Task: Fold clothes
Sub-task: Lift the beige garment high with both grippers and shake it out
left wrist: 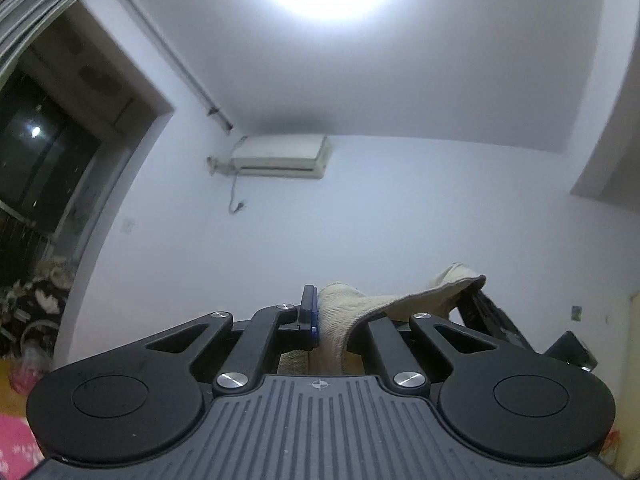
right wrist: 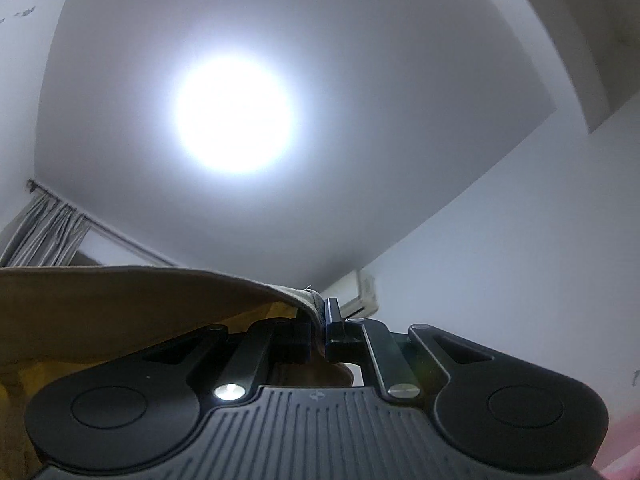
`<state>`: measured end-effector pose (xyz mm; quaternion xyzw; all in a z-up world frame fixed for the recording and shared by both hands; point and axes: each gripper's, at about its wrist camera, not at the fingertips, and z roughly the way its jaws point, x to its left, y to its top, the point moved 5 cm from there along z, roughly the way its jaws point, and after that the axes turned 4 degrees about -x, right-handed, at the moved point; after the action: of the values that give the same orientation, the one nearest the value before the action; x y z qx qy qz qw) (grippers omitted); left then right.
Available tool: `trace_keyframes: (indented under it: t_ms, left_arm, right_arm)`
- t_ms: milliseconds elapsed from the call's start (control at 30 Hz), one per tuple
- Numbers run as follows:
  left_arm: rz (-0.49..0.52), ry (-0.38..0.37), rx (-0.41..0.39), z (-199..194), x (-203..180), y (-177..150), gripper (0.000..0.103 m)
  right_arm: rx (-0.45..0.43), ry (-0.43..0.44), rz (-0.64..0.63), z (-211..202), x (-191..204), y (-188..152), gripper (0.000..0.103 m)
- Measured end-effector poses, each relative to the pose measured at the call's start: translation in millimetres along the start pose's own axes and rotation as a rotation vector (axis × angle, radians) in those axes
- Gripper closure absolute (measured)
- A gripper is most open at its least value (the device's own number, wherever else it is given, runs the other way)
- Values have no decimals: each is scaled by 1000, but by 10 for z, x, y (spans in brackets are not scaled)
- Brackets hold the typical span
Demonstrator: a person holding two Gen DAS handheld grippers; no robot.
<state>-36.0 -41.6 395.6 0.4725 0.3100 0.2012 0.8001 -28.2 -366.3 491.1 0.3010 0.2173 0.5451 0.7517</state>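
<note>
Both cameras tilt steeply upward, so no work surface shows, only a white-walled room. A round ceiling light (right wrist: 234, 116) glares overhead, striped grey curtains (right wrist: 44, 230) hang from a rail, and a wall-mounted air conditioner (left wrist: 280, 156) sits high up with a cord dangling below it. A dark window opening (left wrist: 44, 152) fills the left of the left wrist view, with clutter below it and a pink patterned mat (left wrist: 16, 448) at the bottom corner.

The left gripper (left wrist: 334, 320) is clamped on a ribbed beige garment (left wrist: 340, 320), whose cloth stretches right to the right gripper (right wrist: 318, 330), also pinched tight on a hem of it. In the right wrist view the fabric billows out leftward as a tan sheet, blocking the lower left of the room. No readable writing shows.
</note>
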Motion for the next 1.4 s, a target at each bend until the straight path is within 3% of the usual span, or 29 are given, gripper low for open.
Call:
trace_keyframes:
  t_ms: [67, 267, 400, 533, 633, 700, 833, 1000, 1067, 1133, 1200, 1233, 1400]
  left_arm:
    - [-31, 65, 50, -144, 277, -234, 101]
    - [-130, 274, 199, -676, 1149, -1006, 101]
    - [-221, 470, 254, -1474, 1792, -1627, 101]
    - [-277, 726, 235, -2485, 2198, -1831, 101]
    - [-256, 948, 227, -3120, 2365, -1843, 102]
    - [-298, 1071, 221, -3429, 2525, -1823, 102]
    - [-315, 1323, 211, -4176, 2743, -1767, 102]
    - [-395, 1559, 251, -4995, 3082, -2039, 102]
    - [-462, 1605, 302, -5193, 3204, -2256, 101]
    - [-516, 1629, 344, -5339, 3261, -2383, 100]
    - [-555, 1634, 364, -5429, 3331, -2469, 95]
    - [-557, 1634, 360, -5457, 3367, -2490, 92]
    - [-616, 1592, 284, -5600, 3339, -2298, 83]
  right_arm:
    - [60, 38, -5, 10, 146, -203, 96]
    - [302, 269, -65, -386, 923, -1517, 96]
    - [424, 472, -105, -879, 1808, -2245, 96]
    - [497, 715, -81, -1372, 2953, -2693, 96]
    - [527, 899, -30, -1789, 3814, -2845, 96]
    - [563, 1041, -8, -2115, 4410, -2942, 96]
    - [605, 1272, 30, -2688, 5376, -2715, 96]
    - [684, 1495, 45, -3537, 6280, -2766, 95]
    - [783, 1609, -19, -3955, 6600, -2939, 89]
    - [910, 1703, -104, -4373, 6794, -3207, 60]
    - [977, 1730, -146, -4603, 6790, -3399, 60]
    - [1006, 1740, -145, -4657, 6784, -3471, 55]
    - [1113, 1703, 193, -4099, 6626, -3451, 34]
